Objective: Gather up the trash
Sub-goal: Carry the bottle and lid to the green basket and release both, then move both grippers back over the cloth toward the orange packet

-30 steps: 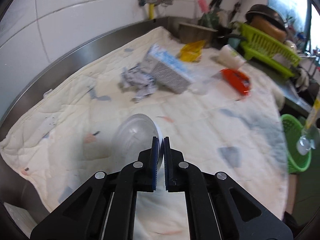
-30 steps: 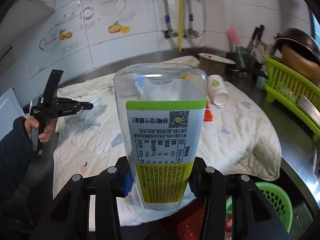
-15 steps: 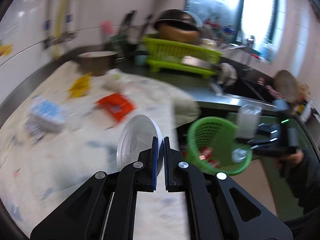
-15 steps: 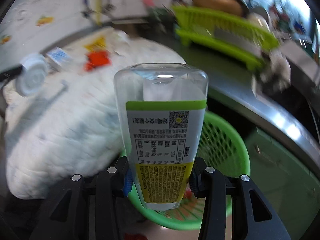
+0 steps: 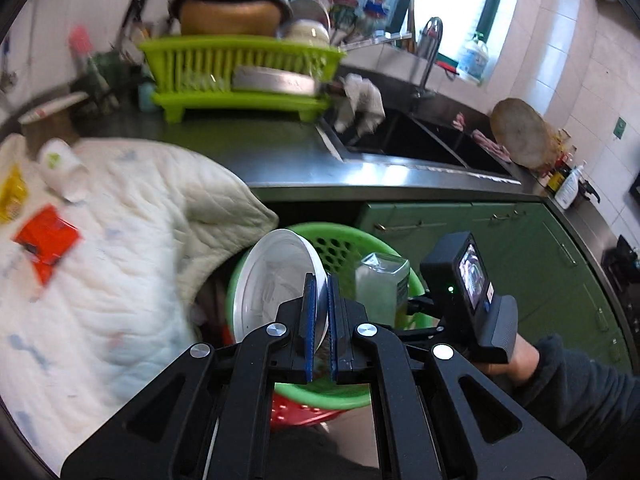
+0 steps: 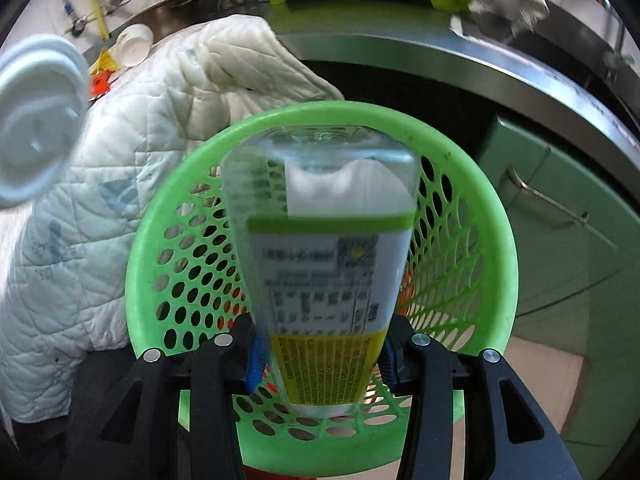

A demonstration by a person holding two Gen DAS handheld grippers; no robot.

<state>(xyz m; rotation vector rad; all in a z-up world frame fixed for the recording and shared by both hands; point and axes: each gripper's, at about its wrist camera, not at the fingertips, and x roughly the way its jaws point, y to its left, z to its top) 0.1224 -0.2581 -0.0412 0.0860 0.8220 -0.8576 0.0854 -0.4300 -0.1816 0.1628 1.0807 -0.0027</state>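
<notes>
My left gripper (image 5: 319,330) is shut on the rim of a white plastic lid (image 5: 276,284), which hangs over the near side of the green perforated basket (image 5: 340,248). The same lid (image 6: 36,120) shows blurred at the left of the right wrist view. My right gripper (image 6: 320,360) is shut on a clear plastic bottle (image 6: 320,240) with a green, white and yellow label, held bottom-first right over the green basket (image 6: 472,184). The bottle (image 5: 382,284) and the right gripper's camera unit appear beside the lid in the left wrist view.
A white quilted cloth (image 5: 120,240) covers the counter at left, with a paper cup (image 5: 64,170), a red packet (image 5: 44,240) and a yellow wrapper (image 5: 10,196) on it. A lime dish rack (image 5: 240,76), sink (image 5: 420,144) and green cabinets (image 5: 520,248) lie beyond. A red basket (image 5: 304,412) sits under the green one.
Both grippers swung away from the counter to the green basket. The lid and the bottle now hang over it, and the right gripper has dropped lower and tilted downward.
</notes>
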